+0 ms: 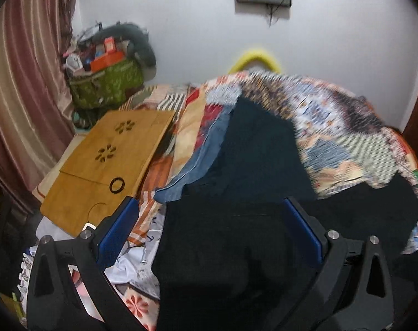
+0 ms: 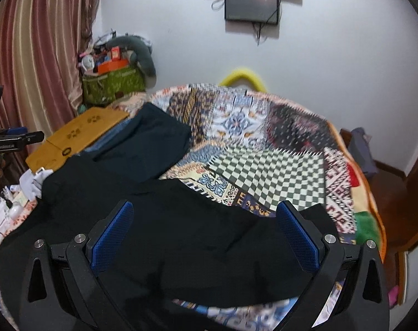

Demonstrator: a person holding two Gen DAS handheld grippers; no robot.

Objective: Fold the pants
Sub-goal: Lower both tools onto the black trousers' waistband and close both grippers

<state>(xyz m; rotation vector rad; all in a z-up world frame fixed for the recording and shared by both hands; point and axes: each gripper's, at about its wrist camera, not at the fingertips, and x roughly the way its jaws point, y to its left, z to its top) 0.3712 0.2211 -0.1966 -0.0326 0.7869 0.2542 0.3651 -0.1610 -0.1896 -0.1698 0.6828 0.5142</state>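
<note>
Left tool (image 1: 210,224) and right tool (image 2: 204,222): black frames, blue textured pads, silver screws

I count one pair of black fabric pants (image 2: 159,220), one dark teal folded garment (image 2: 151,143), one blue denim piece (image 1: 206,151), one bamboo lap desk (image 1: 109,162), one patchwork quilt (image 2: 267,162).

We see the left tool (image 1: 210,220) with its blue-padded fingers (image 1: 118,229) spread wide, black pants (image 1: 222,262) lying between and under them on the bed's patchwork quilt (image 1: 333,127). A dark teal garment (image 1: 258,149) and a strip of blue denim (image 1: 198,162) lie beyond. Left of them rests a wooden lap table (image 1: 106,165), near a green bag (image 1: 106,82) and striped curtain (image 1: 21,88).
</note>
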